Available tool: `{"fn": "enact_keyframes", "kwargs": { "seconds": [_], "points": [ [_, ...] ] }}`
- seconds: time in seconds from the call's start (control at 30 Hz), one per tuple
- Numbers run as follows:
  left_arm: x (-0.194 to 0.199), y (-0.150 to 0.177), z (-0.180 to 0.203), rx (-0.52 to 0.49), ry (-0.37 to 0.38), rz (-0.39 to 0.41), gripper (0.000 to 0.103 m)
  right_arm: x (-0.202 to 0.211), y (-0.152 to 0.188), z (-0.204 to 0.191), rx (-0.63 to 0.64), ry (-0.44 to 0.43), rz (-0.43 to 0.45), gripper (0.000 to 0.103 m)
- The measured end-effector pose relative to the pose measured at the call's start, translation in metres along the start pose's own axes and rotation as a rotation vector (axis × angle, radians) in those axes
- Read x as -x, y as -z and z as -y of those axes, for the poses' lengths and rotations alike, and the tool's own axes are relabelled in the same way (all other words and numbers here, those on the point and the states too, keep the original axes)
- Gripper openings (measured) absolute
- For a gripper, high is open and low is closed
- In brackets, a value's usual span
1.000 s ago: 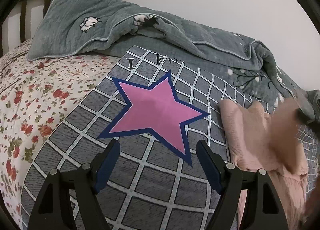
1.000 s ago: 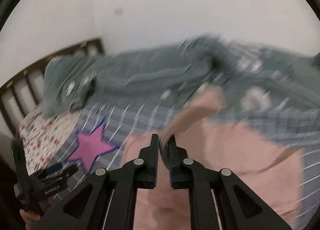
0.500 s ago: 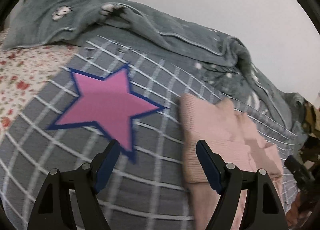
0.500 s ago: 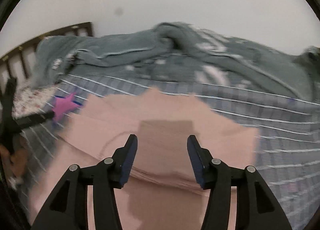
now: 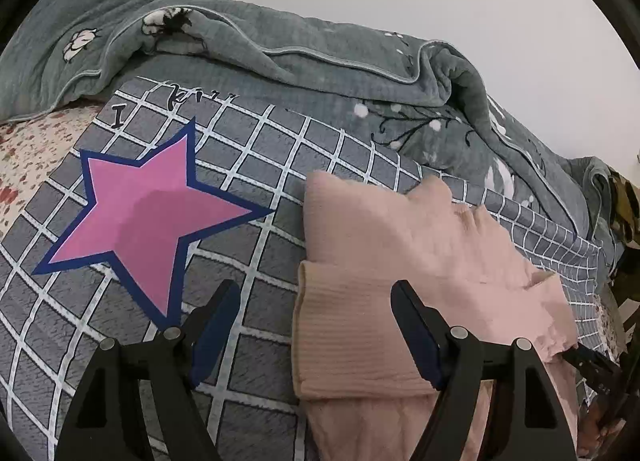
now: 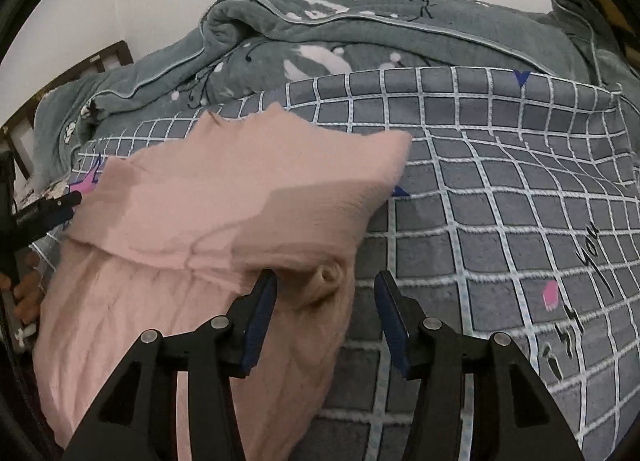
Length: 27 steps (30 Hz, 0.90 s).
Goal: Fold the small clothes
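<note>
1. The left hand-held gripper (image 5: 316, 325) hangs low over the near left edge of the pink ribbed knit garment (image 5: 384, 281), its blue-padded jaws spread wide and holding nothing; the left finger is over bare blanket and the right one over the knit.
2. The right hand-held gripper (image 6: 326, 317) stands at the garment's (image 6: 224, 229) near right edge, jaws likewise wide apart and empty, with a small curled lump of knit just beyond the left finger.
3. The garment lies flat on the grey fleece blanket with a white grid (image 5: 256, 165), partly folded: an upper layer is doubled over the lower body, leaving a stepped ridge across it.
4. Left of the garment, a pink star with a dark blue border (image 5: 148, 213) is printed on the blanket.
5. Beyond the garment, a crumpled grey-green quilt (image 5: 280, 57) is heaped along the white wall.
6. Risks, as I judge them: a pinch may catch only the top layer, so the fold peels open; the fleece may be gripped with the knit and drag the blanket; the curled lump may get trapped inside the next fold and leave a bulge.
</note>
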State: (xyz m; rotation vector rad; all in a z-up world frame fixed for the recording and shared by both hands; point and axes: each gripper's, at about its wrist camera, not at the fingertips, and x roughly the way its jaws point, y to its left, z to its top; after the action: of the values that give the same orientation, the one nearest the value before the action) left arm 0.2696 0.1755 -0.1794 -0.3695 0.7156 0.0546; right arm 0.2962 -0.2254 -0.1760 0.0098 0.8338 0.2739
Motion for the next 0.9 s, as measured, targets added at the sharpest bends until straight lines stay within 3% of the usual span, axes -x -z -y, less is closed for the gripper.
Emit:
{"fn": "enact_keyframes", "kwargs": {
  "seconds": [0.07, 0.13, 0.17, 0.27, 0.47, 0.67, 0.73, 0.8, 0.9],
  "points": [
    [-0.002, -0.001, 0.0, 0.005, 0.003, -0.004, 0.073, -0.006, -0.006, -0.004, 0.01, 0.014, -0.006, 0.047],
    [-0.006, -0.001, 0.0, -0.003, 0.01, -0.012, 0.067, -0.007, -0.01, -0.001, -0.005, 0.011, 0.019, 0.032],
    [-0.008, 0.0, 0.0, -0.008, 0.009, -0.015, 0.065, -0.004, -0.01, 0.003, -0.029, 0.006, 0.046, 0.03],
    [-0.01, 0.001, 0.0, -0.02, 0.041, -0.028, 0.058, 0.0, -0.005, 0.027, -0.122, -0.016, 0.041, 0.03],
    [-0.007, -0.001, 0.014, -0.072, 0.063, -0.009, 0.056, 0.002, 0.0, 0.035, -0.115, -0.044, 0.002, 0.037],
    [-0.012, 0.004, 0.028, -0.138, 0.053, -0.026, 0.039, 0.025, 0.008, 0.033, -0.061, -0.069, 0.081, 0.043],
    [-0.013, 0.004, 0.029, -0.145, 0.04, -0.023, 0.031, 0.028, 0.009, 0.034, -0.065, -0.082, 0.1, 0.045],
    [-0.014, 0.004, 0.028, -0.138, 0.022, -0.019, 0.015, 0.027, 0.01, 0.034, -0.067, -0.088, 0.101, 0.045],
    [-0.01, 0.001, 0.023, -0.12, 0.041, 0.003, 0.006, 0.026, 0.011, 0.033, -0.062, -0.085, 0.096, 0.045]
  ]
}}
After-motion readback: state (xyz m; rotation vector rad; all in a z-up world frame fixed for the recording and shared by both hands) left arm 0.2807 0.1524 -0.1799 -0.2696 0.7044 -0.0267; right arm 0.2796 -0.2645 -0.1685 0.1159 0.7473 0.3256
